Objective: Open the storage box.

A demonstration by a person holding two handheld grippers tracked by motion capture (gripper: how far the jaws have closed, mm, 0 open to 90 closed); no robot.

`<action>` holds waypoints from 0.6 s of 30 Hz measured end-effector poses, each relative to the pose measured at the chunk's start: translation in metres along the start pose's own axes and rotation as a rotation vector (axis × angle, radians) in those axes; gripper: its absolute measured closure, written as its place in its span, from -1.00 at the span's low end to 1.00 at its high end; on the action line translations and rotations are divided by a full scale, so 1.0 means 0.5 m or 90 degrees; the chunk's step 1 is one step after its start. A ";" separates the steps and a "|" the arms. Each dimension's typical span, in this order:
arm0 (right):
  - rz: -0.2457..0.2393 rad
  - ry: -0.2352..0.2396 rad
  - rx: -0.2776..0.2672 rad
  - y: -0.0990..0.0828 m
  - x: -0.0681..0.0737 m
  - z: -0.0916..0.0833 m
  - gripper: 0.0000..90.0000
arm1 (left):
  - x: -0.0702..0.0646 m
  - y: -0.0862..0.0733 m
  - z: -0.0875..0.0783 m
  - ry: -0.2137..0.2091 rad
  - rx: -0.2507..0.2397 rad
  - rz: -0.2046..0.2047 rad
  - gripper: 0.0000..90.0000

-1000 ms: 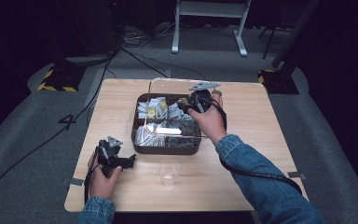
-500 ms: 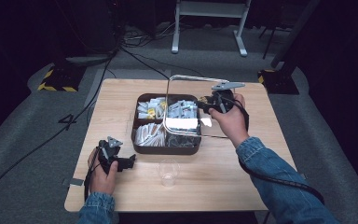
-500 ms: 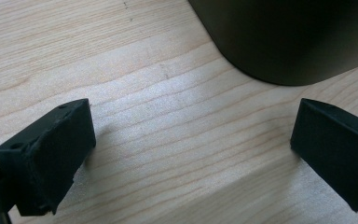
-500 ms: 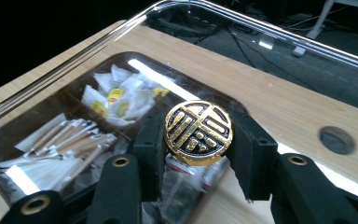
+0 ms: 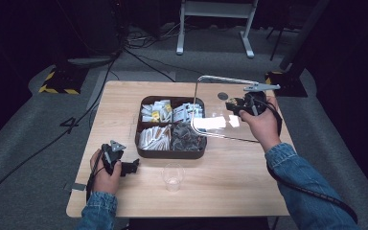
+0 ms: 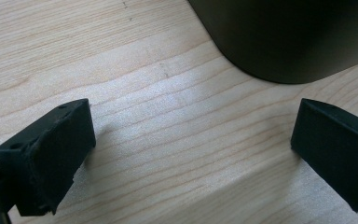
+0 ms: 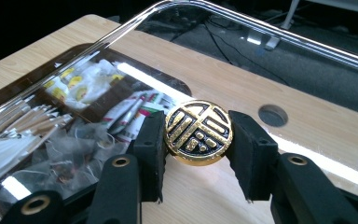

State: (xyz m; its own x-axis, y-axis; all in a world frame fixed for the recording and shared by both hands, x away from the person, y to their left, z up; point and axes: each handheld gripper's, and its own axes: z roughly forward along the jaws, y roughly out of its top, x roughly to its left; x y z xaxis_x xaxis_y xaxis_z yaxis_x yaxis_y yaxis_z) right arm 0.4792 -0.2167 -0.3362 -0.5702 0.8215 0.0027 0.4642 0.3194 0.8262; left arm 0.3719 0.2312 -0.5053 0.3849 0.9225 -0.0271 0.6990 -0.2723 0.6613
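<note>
Two claws are at work, and they stand very differently. At the left of the table (image 5: 124, 103), the left claw (image 5: 133, 166) rests low on the wood just beside the near left corner of the dark box (image 5: 170, 154); in the left gripper view its black jaws stand wide apart with bare wood between them, so it grips nothing. Near the table's front edge stands a small clear cup (image 5: 173, 177), apart from everything else. The box is divided into compartments of sachets and wrapped sticks, and its top is uncovered. Further right, the clear lid (image 5: 220, 106) hangs in the air over the box's right edge, tilted up on its side — the right claw (image 7: 198, 134) is clamped on the round gold-and-black knob (image 7: 198, 133) at the lid's centre, one pad pressed to each flank of the knob. Judging by its glassy sheen and bright rim, the lid is stiff, probably fairly heavy for its thinness, and fragile at the edges. The knob is the sensible place to take it, since the flat pane offers nothing to pinch, but the knob's rounded, polished sides look slippery — and with all the lid's weight on that one point the pane may swing. A firm squeeze and a gentle, flat set-down on bare table would suit it.
</note>
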 end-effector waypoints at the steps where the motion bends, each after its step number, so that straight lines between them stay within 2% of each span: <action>1: 0.000 0.000 0.000 0.000 0.000 0.000 0.32 | 0.000 0.000 0.000 0.000 0.000 0.001 -1.00; 7: 0.018 -0.015 -0.003 -0.018 -0.038 -0.017 0.32 | 0.006 0.001 0.001 -0.006 -0.001 0.012 -1.00; 17: 0.032 -0.034 -0.001 -0.046 -0.087 -0.026 0.32 | 0.006 0.002 0.001 -0.007 -0.001 0.013 -1.00; 18: 0.034 -0.041 0.002 -0.054 -0.098 -0.026 0.31 | 0.006 0.002 0.001 -0.007 -0.001 0.013 -1.00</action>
State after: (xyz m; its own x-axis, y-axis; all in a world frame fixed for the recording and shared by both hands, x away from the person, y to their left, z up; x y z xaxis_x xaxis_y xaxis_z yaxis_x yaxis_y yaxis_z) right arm 0.4859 -0.2718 -0.3514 -0.4993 0.8664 0.0104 0.4946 0.2751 0.8245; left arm 0.3740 0.2337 -0.5053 0.4062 0.9135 -0.0223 0.6896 -0.2904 0.6634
